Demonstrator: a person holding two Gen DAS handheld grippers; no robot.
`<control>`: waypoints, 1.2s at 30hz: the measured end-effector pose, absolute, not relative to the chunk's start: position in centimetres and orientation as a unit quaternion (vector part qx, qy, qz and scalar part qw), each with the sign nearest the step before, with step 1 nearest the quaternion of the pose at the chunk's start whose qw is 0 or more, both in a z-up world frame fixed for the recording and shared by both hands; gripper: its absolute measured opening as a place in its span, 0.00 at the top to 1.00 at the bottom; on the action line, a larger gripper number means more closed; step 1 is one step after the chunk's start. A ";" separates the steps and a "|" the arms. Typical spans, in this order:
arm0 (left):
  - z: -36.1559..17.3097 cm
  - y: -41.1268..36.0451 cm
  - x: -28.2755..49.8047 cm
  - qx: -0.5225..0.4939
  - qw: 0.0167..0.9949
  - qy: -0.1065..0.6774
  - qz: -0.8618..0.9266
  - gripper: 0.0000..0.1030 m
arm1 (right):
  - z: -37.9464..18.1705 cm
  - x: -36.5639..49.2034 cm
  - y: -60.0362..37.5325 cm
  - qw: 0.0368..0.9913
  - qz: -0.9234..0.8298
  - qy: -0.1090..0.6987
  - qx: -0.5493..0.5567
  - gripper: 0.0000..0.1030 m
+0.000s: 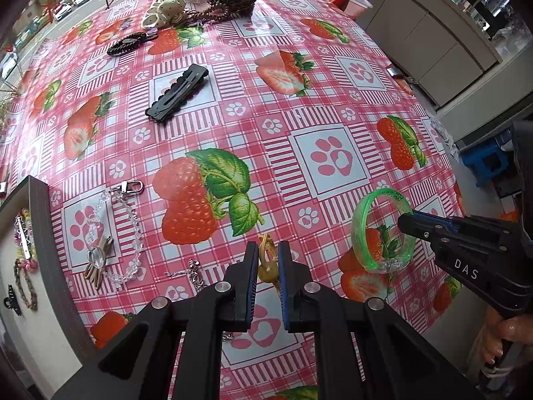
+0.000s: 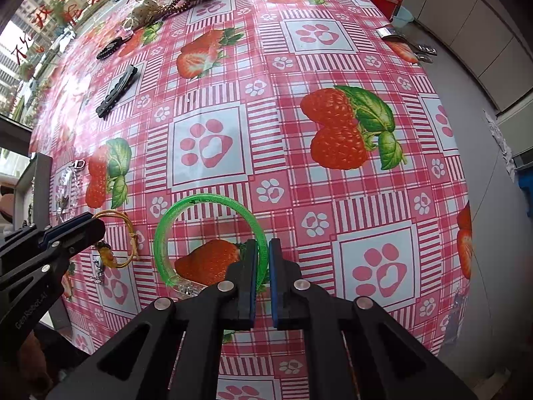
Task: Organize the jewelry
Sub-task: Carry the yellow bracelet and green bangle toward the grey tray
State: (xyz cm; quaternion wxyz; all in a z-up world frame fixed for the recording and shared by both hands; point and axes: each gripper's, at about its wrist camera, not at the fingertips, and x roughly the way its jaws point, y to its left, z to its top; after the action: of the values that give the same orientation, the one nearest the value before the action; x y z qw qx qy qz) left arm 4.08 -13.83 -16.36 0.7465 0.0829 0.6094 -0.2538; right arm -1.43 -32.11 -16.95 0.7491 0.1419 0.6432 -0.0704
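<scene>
**A home dining table by a street-side window**

A glossy pink-checked tablecloth [image 1: 299, 106] printed with strawberries and paw prints covers the table, with hair clips and bracelets strewn over it. Beyond its far edge a window [image 1: 50, 3] bearing red paper characters overlooks a street of parked cars. To the right run grey cabinet fronts [image 1: 433, 43] under a counter, with a blue plastic stool [image 1: 486, 163] on the floor: a lived-in flat beside its kitchen.

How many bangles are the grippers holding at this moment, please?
2: the green bangle in the right gripper, the gold bangle in the left gripper. More may lie hidden in the tray.
</scene>
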 end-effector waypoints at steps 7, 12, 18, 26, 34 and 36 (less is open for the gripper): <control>-14.1 -10.9 4.2 0.056 0.769 0.593 -0.231 0.83 | -15.3 0.2 -31.1 0.758 -0.051 0.632 0.153 0.94; -12.5 -7.7 4.5 0.032 0.787 0.581 -0.207 0.83 | -14.4 1.6 -28.6 0.766 -0.026 0.626 0.146 0.94; -10.9 -2.7 4.8 0.003 0.806 0.568 -0.167 0.83 | -13.3 3.4 -24.5 0.774 0.019 0.620 0.125 0.94; -10.3 4.8 4.5 -0.031 0.826 0.556 -0.093 0.83 | -12.1 5.9 -17.0 0.779 0.094 0.614 0.090 0.94; -11.5 11.7 3.8 -0.060 0.830 0.554 -0.028 0.83 | -11.9 7.8 -8.1 0.769 0.180 0.612 0.035 0.94; -12.1 13.2 3.6 -0.072 0.829 0.554 -0.014 0.82 | -12.0 8.0 -5.9 0.765 0.198 0.613 0.017 0.94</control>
State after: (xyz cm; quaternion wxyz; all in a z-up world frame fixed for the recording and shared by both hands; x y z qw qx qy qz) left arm 3.57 13.19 -12.10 0.8290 -0.0717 0.5545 -0.0143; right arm 8.05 -5.95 -12.03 0.7646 0.0174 0.6129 0.1985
